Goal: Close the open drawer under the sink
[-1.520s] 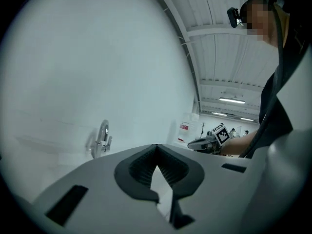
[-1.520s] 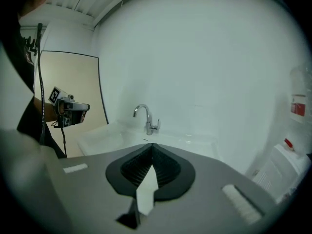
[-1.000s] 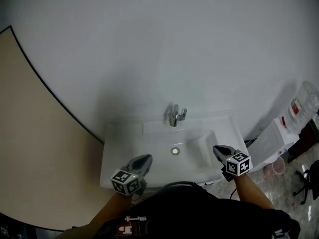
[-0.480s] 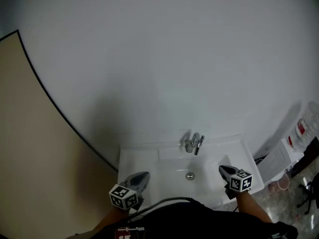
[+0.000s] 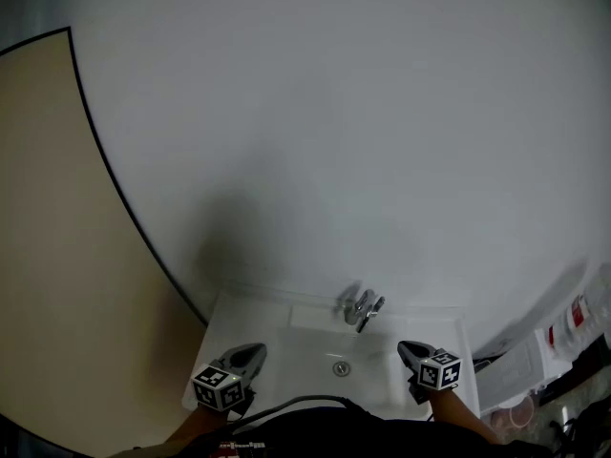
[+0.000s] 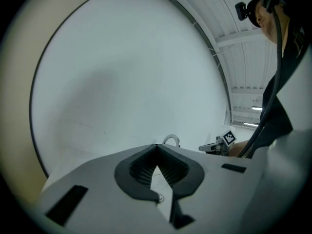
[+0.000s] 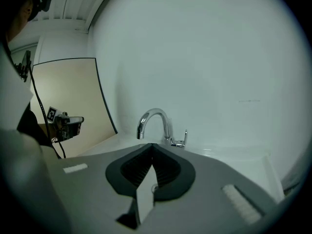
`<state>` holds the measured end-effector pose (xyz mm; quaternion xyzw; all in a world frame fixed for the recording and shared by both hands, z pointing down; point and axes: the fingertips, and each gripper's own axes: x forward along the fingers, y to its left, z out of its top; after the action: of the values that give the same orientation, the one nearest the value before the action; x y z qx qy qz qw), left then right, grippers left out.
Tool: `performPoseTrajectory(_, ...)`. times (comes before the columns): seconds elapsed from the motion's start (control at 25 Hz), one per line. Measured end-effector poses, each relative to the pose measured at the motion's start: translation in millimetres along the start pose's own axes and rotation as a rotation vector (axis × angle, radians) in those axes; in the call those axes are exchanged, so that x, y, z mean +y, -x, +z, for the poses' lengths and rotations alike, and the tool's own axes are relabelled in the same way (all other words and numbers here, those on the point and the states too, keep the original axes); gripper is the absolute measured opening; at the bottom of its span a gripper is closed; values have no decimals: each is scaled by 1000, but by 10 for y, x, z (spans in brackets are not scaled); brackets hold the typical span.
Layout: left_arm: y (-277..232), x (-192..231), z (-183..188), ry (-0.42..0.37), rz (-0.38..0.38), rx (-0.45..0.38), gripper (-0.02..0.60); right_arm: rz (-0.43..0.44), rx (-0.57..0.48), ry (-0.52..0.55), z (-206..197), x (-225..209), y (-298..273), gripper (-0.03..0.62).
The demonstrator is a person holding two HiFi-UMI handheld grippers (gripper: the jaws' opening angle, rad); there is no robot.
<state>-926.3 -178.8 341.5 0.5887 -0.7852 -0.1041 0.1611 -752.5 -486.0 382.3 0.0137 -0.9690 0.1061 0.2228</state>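
A white rectangular ceramic sink top [image 5: 250, 315] carries a curved chrome faucet [image 5: 361, 307] at its far edge; a round metal drain [image 5: 340, 368] sits mid-basin.

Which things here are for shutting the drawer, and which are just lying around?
For the job:
- left tongs, shut and empty
- right tongs, shut and empty
- sink; the drawer under it is out of sight

Just lying about:
- faucet
- drain
- white bottle with a red label, far right
- pinkish cup below it

A chrome faucet [image 5: 360, 307] stands against a white wall [image 5: 334, 141]; a beige panel [image 5: 57, 256] lies at left.
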Motion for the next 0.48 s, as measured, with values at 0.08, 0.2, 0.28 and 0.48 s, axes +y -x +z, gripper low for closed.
performPoseTrajectory(0.08, -98, -171, -54, 28, 27, -11, 0, 44, 13, 1, -15, -126, 12, 2)
performPoseTrajectory(0.2, -271, -367, -115, 42, 44, -9, 0, 116, 1, 18, 87, -258, -9, 2)
performPoseTrajectory(0.28, -343, -445, -108, 53, 48, -1, 0, 145, -36, -19, 180, -337, -20, 2)
performPoseTrajectory(0.48, -486, -418, 97, 26, 49, -6, 0, 168, -148, -110, 471, -471, -90, 1)
